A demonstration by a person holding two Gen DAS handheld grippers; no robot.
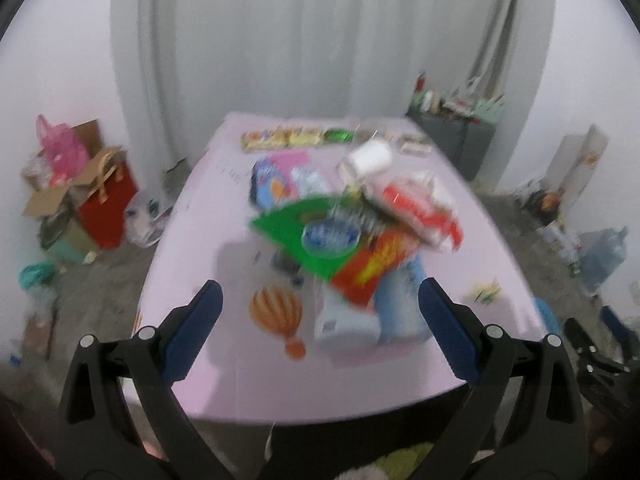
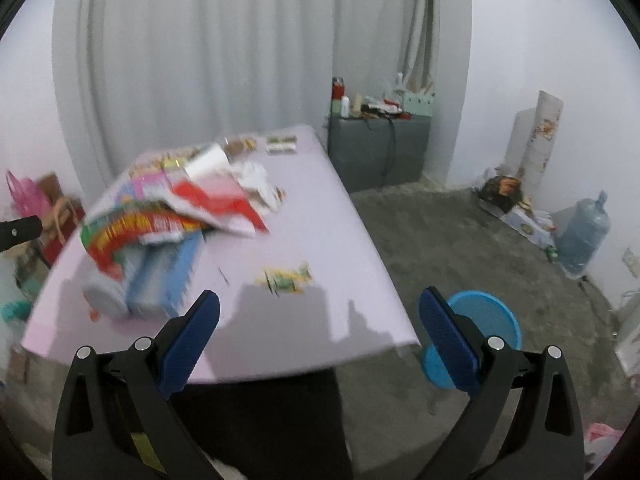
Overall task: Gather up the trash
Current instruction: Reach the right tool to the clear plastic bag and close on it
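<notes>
A pile of trash (image 1: 352,220) lies on a pink table (image 1: 224,360): green, red and white wrappers, a blue carton, a white roll. The pile also shows in the right wrist view (image 2: 168,224) at the table's left. A small yellow-green wrapper (image 2: 286,278) lies alone near the front edge; it also shows in the left wrist view (image 1: 486,292). My left gripper (image 1: 320,296) is open and empty above the table's near edge. My right gripper (image 2: 320,300) is open and empty over the table's near right corner. Both views are blurred.
A blue plastic stool (image 2: 492,316) stands on the floor right of the table. A grey cabinet (image 2: 376,148) with bottles stands at the back. Bags and boxes (image 1: 80,192) crowd the left floor. A water jug (image 2: 584,236) stands at the right wall.
</notes>
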